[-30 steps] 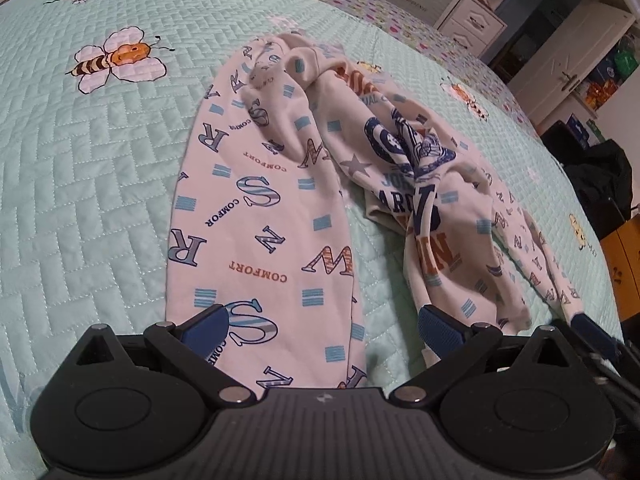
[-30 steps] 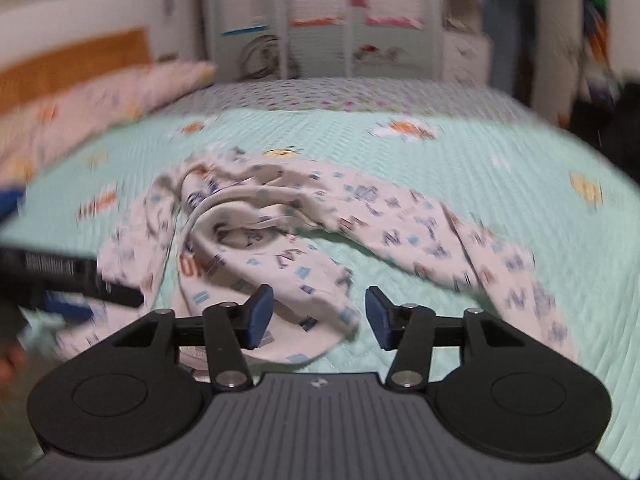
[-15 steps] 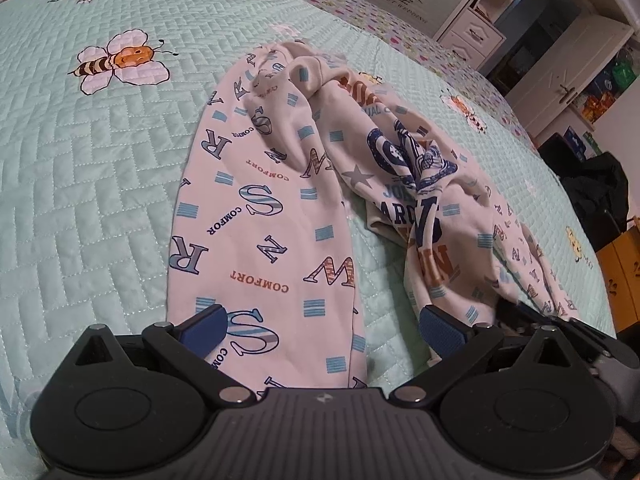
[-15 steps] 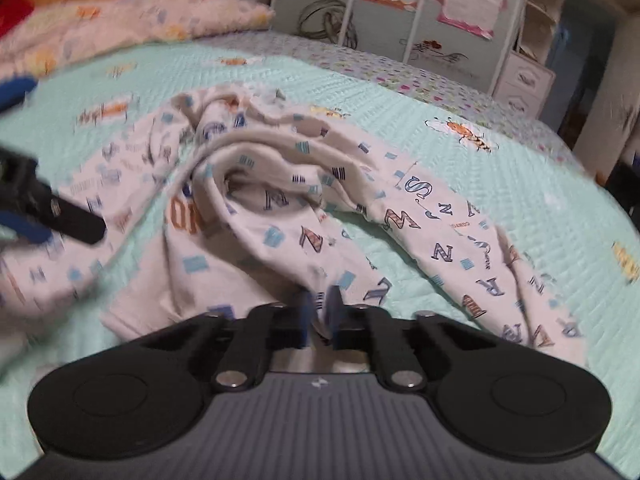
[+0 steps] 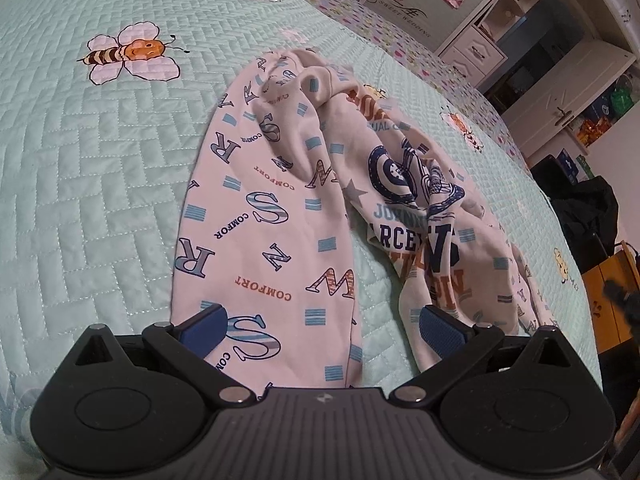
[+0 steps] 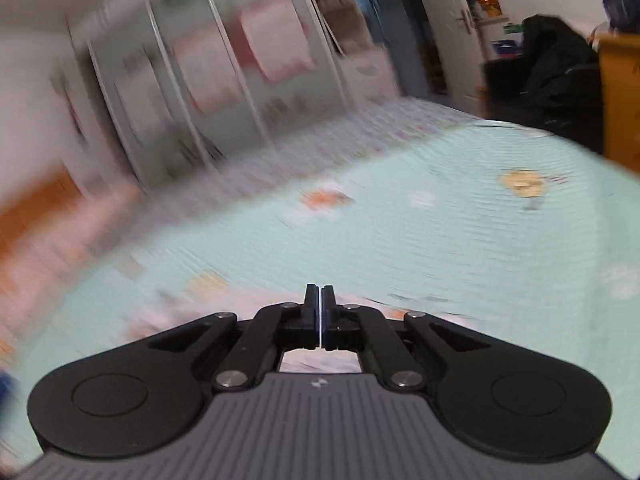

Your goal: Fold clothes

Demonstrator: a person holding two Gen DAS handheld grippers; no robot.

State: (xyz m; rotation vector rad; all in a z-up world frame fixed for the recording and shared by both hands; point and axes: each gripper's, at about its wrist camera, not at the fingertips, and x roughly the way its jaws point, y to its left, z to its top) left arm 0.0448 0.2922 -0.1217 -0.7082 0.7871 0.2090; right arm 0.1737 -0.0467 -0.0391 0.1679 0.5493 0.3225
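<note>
A cream garment (image 5: 272,216) printed with letters and a navy graphic lies crumpled on the mint quilted bed (image 5: 80,184). My left gripper (image 5: 324,328) hovers open over its near end, with one blue pad on the cloth's left edge and the other by a fold to the right. My right gripper (image 6: 320,308) is shut, its fingers pressed together on a thin sliver of pale cloth. Blurred pink fabric (image 6: 316,360) shows just beneath them. The right wrist view is motion-blurred and looks across the bed. In the left wrist view the right gripper is a dark blur (image 5: 624,304) at the right edge.
Bee (image 5: 128,54) patterns dot the quilt. White drawers and shelves (image 5: 476,52) stand beyond the bed's far side. A dark heap of clothing (image 5: 584,216) and an orange wooden cabinet (image 5: 608,300) sit off the right edge. Pale wardrobe doors (image 6: 240,80) fill the far wall.
My right gripper closed on the garment's near edge, then swung away fast, rolling as it went, so its view now shows the bed. The left gripper hardly moved.
</note>
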